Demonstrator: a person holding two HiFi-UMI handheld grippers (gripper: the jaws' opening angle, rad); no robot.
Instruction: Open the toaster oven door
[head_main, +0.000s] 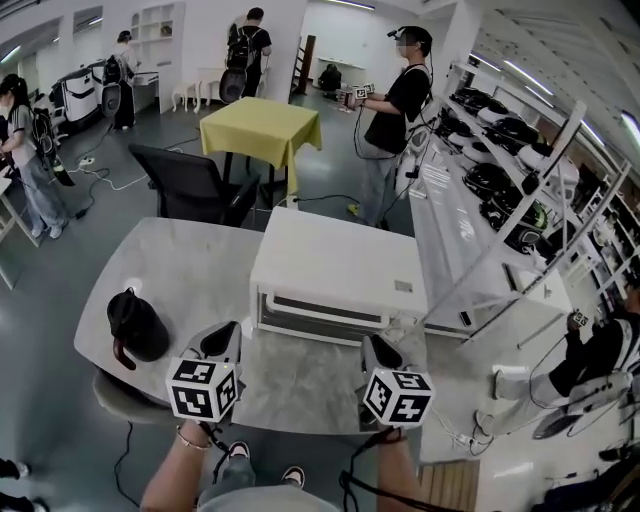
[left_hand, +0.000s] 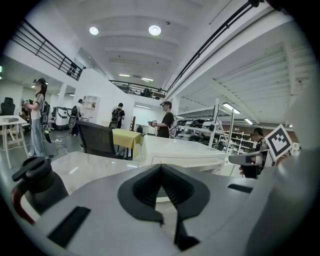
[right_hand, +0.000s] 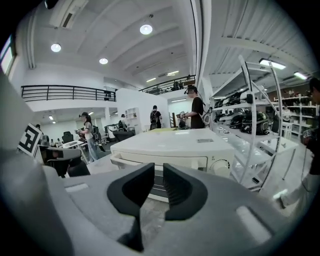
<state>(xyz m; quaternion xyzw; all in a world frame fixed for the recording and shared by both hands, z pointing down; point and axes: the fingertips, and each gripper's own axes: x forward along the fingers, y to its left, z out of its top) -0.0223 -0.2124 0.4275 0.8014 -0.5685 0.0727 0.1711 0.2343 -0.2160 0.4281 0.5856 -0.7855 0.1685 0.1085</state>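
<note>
A white toaster oven (head_main: 335, 268) stands on the grey table (head_main: 190, 270) with its door (head_main: 318, 322) closed and facing me. In the right gripper view its handle bar (right_hand: 150, 161) runs along the door's top, with a knob (right_hand: 220, 168) to the right. My left gripper (head_main: 226, 338) hovers over the table just left of the door's front; its jaws meet at the tips, empty. My right gripper (head_main: 374, 346) hangs in front of the door's right end, a short way off it. A narrow gap shows between its pads (right_hand: 177, 186), with nothing in it.
A black jug (head_main: 136, 324) sits on the table's left side, beside the left gripper. A black office chair (head_main: 190, 186) and a yellow-covered table (head_main: 262, 128) stand beyond. A shelving rack (head_main: 470, 215) runs along the right. Several people stand in the room.
</note>
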